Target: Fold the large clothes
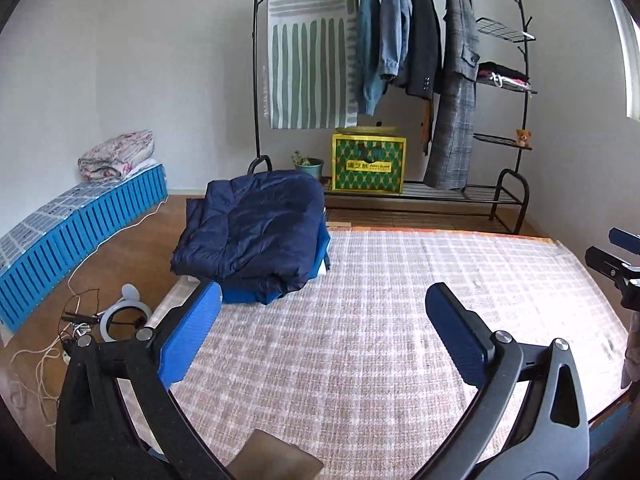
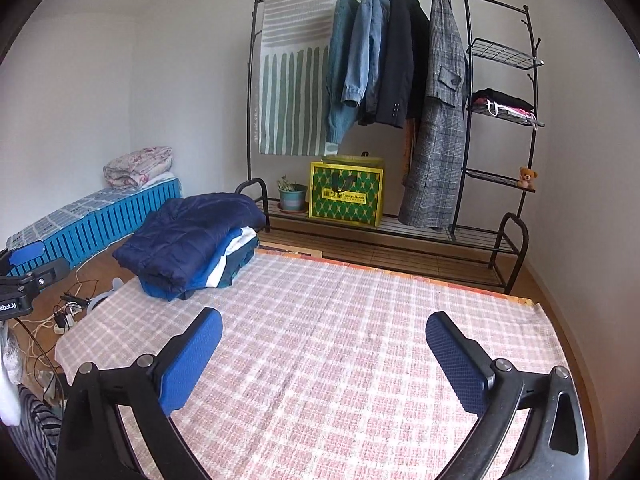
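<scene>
Two grippers, left (image 1: 322, 336) and right (image 2: 324, 354), jaws spread wide, empty, over bare checked mat (image 2: 360, 340). Folded clothes stack (image 2: 188, 240) at mat's far left corner. Next: fetch unfolded garment, spread flat mid-mat.

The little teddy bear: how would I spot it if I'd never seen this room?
Find the black metal clothes rack against the back wall. On its right side are three small wire shelves; the teddy bear sits on the lowest, the only toy and the only tan thing there.
</scene>
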`<action>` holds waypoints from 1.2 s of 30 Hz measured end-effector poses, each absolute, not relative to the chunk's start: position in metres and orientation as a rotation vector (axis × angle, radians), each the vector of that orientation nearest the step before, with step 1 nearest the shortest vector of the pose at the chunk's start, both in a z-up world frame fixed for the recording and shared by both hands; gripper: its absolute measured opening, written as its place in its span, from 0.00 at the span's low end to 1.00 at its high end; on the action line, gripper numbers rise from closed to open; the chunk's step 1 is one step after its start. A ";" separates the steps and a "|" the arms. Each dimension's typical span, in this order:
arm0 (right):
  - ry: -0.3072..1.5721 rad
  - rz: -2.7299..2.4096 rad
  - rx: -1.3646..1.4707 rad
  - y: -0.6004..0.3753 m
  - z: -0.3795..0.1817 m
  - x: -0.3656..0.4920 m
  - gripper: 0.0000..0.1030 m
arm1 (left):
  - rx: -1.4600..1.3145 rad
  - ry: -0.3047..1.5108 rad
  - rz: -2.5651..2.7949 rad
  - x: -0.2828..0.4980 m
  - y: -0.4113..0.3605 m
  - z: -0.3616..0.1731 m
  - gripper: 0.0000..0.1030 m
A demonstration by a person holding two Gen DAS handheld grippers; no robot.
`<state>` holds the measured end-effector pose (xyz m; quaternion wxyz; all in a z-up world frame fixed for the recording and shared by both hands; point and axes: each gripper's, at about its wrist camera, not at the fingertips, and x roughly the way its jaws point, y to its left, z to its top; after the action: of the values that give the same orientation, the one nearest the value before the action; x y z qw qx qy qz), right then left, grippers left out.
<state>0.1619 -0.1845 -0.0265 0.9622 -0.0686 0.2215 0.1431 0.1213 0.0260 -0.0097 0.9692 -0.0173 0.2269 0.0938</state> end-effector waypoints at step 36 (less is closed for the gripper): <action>0.525 0.267 -0.149 -0.174 -0.073 0.198 1.00 | -0.022 0.455 0.285 0.147 0.039 -0.047 1.00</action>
<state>0.1982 -0.1742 -0.0734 0.9542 -0.0733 0.2586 0.1316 0.1471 0.0388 -0.0465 0.9642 -0.0107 0.2246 0.1406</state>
